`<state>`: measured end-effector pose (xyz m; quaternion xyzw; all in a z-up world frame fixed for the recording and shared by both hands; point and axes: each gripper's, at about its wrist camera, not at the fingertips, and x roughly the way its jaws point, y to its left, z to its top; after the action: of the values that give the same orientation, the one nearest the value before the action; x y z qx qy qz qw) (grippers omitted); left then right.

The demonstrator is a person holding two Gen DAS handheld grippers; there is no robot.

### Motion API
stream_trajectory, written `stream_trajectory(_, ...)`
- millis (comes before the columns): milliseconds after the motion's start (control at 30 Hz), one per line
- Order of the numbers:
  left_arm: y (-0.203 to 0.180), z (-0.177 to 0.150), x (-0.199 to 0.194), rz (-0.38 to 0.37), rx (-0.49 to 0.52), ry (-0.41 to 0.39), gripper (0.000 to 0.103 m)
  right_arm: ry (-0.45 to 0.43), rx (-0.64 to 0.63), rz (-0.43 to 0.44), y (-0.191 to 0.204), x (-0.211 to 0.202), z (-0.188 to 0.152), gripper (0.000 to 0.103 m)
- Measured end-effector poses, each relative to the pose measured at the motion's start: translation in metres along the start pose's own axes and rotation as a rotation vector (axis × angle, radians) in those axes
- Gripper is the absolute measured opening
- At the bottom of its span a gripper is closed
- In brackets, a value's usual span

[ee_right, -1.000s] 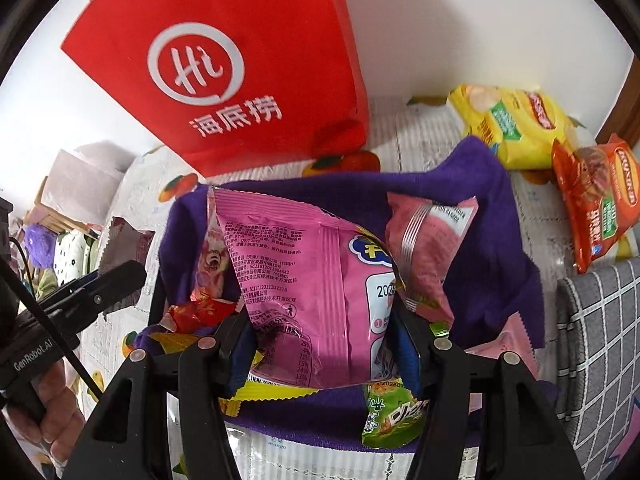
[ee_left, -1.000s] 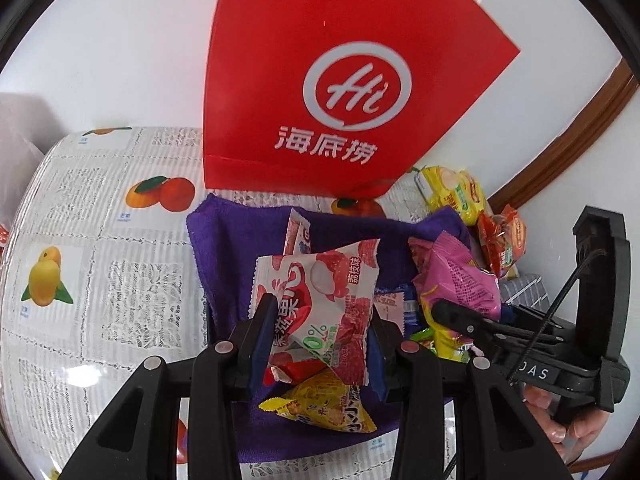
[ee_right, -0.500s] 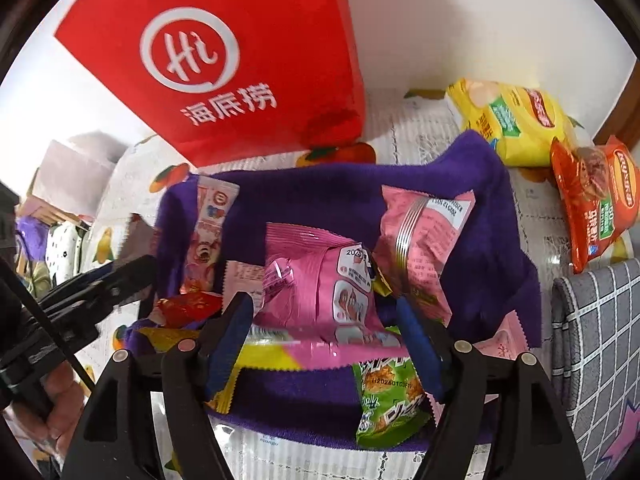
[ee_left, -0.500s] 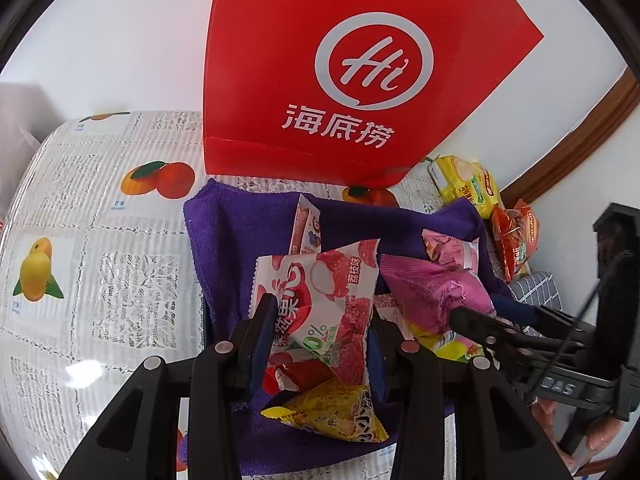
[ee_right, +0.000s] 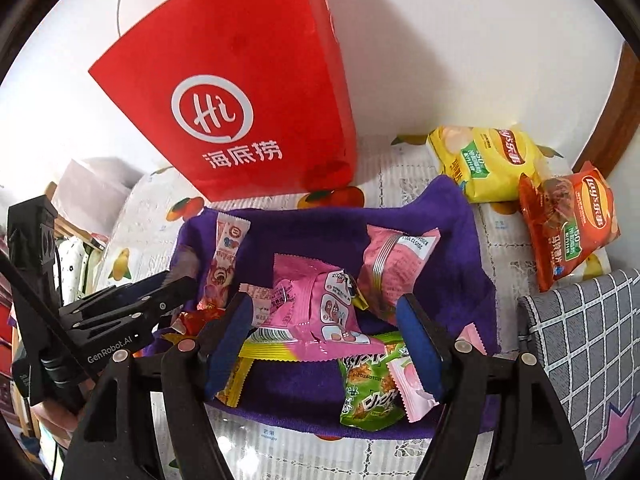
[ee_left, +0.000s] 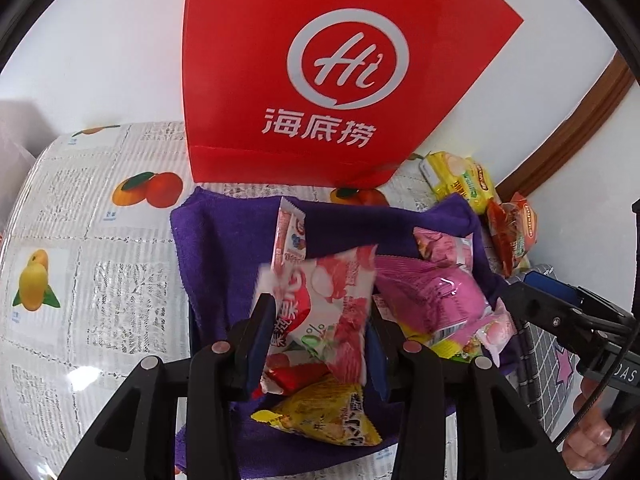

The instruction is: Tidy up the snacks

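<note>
The left claw point(ee_left: 320, 332) is easing apart yet grips a lychee packet point(ee_left: 324, 312); the right claw point(ee_right: 324, 336) gapes over the pink packet point(ee_right: 320, 304) below it, so bagging looks next.

Table point(ee_right: 404, 184) w/ fruit-print cloth: purple towel point(ee_right: 448, 240), red bag point(ee_right: 248, 92).

Lychee packet point(ee_left: 324, 312) motion-blurred; red bag point(ee_left: 320, 72) top cut off.

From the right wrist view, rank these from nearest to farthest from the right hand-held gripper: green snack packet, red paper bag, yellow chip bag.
1. Green snack packet: on the purple cloth, just below the right hand-held gripper.
2. Yellow chip bag: beyond the cloth, upper right.
3. Red paper bag: standing at the back, against the wall.
</note>
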<state>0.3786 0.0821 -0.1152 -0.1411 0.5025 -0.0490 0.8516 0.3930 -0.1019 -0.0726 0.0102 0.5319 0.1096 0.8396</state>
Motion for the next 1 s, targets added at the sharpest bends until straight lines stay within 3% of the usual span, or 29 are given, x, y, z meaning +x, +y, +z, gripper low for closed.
stream_trajectory(67, -0.003, 0.000, -0.003, -0.016, 0.012, -0.006, 0.052, -0.005, 0.003, 0.000, 0.000, -0.003, 0.000, 0.074)
stream_trajectory(133, -0.007, 0.000, -0.008, -0.022, 0.020, -0.024, 0.055, -0.009, 0.009, 0.008, -0.001, -0.004, 0.000, 0.074)
stream_trajectory(533, -0.024, -0.007, -0.053, 0.012, 0.067, -0.087, 0.063, -0.103, -0.003, 0.072, 0.021, -0.051, -0.016, 0.074)
stream_trajectory(633, -0.033, -0.022, -0.061, 0.044, 0.087, -0.087, 0.064, -0.079, 0.004, 0.058, 0.021, -0.059, -0.034, 0.073)
stream_trajectory(733, -0.040, -0.046, -0.069, 0.008, 0.087, -0.071, 0.064, -0.056, 0.035, 0.019, 0.015, -0.068, -0.058, 0.073)
stream_trajectory(900, -0.050, -0.088, -0.098, 0.020, 0.104, -0.085, 0.064, -0.104, 0.042, -0.060, 0.016, -0.104, -0.109, 0.074)
stream_trajectory(1000, -0.057, -0.111, -0.126, 0.031, 0.122, -0.112, 0.064, -0.137, 0.068, -0.092, 0.016, -0.130, -0.141, 0.084)
